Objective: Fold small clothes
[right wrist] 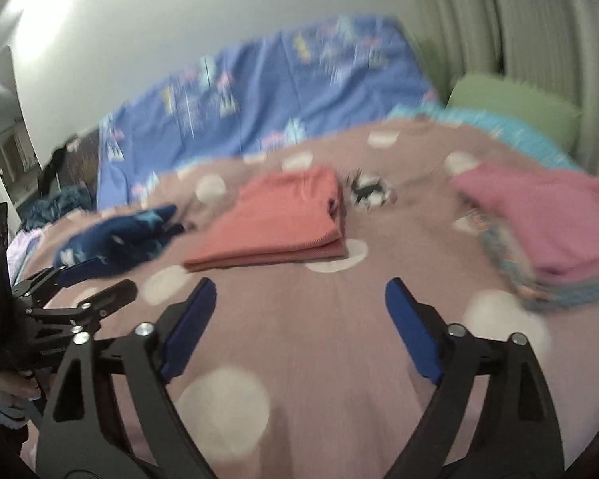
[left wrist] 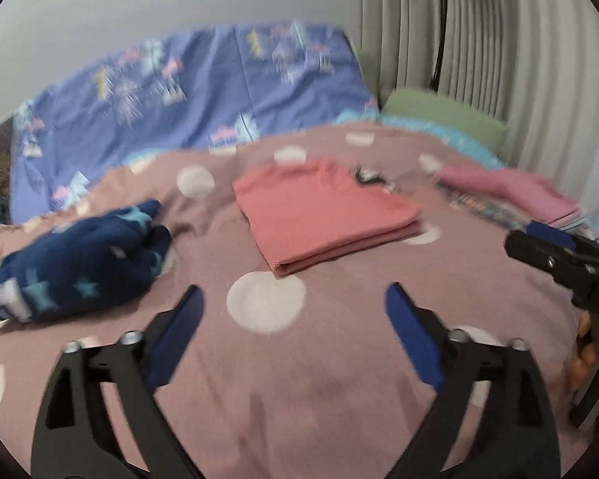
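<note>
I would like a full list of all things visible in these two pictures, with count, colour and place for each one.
folded garment: one, salmon pink, middle of the bed, folded flat.
crumpled garment: one, dark blue with light stars, left of the folded one, not folded.
stack of folded clothes: one, pink on top, patterned layers under it, right side of the bed.
small dark thing: one, black and white, behind the folded garment; too blurred to name.
blanket: one, dusty pink with white dots, covers the bed.
sheet: one, blue-violet, printed, behind the blanket.
pillow: one, green, far right by the curtain.
curtain: pale, pleated, right.
left gripper: black, blue pads, open, empty.
right gripper: same, open, empty.
</note>
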The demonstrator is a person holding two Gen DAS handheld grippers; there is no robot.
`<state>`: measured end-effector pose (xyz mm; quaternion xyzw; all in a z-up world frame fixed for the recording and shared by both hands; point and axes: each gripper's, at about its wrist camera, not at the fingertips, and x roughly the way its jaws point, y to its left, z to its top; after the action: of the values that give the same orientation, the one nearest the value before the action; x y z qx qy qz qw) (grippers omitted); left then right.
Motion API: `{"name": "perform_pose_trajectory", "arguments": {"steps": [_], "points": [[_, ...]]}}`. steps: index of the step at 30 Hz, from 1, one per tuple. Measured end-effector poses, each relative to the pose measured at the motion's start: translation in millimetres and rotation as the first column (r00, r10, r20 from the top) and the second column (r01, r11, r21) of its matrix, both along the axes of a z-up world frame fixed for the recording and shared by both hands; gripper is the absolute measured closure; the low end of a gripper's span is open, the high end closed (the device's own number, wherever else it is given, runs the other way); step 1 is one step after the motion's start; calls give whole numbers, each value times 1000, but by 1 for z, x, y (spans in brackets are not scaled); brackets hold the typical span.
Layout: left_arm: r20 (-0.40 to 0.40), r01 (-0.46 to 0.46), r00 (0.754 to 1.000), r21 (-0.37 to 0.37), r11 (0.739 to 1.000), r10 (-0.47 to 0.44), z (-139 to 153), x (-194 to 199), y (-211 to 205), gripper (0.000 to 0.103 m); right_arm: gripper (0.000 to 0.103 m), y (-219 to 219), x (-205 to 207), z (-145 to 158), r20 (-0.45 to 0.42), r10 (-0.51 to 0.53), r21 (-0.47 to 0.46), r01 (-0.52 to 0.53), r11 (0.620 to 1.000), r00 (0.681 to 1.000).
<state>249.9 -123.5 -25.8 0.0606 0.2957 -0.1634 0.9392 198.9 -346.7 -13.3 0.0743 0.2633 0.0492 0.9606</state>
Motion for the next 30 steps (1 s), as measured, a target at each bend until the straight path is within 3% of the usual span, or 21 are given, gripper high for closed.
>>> {"name": "perform_pose_trajectory", "arguments": {"steps": [2, 7, 10, 13, 16, 21, 30], "points": [[30, 10, 999, -24, 1000, -10, 18, -35, 3, 3, 4, 2, -26, 11, 37, -22, -46, 23, 999, 999], [112, -7, 994, -19, 1000, 9, 52, -97, 8, 1, 2, 15, -80, 38, 58, -77, -165, 85, 983, 995], [164, -49, 985, -7, 999, 50, 71, -132, 11, 1, 2, 24, -117, 53, 111, -109, -160, 125, 979, 988], [209, -65, 976, -17, 998, 68, 86, -165, 16, 1, 2, 32, -140, 61, 96, -112, -155, 126, 980, 989], [206, -62, 976, -36, 997, 68, 93, -189, 21, 1, 2, 44, -161, 67, 54, -109, -177, 117, 977, 993], [167, -61, 984, -12, 998, 62, 86, -215, 28, 1, 2, 58, -193, 75, 80, -92, -170, 104, 980, 993], [128, -89, 988, 4, 996, 88, 81, -242, 42, 1, 2, 68, -214, 84, 84, -100, -177, 114, 978, 991]]}}
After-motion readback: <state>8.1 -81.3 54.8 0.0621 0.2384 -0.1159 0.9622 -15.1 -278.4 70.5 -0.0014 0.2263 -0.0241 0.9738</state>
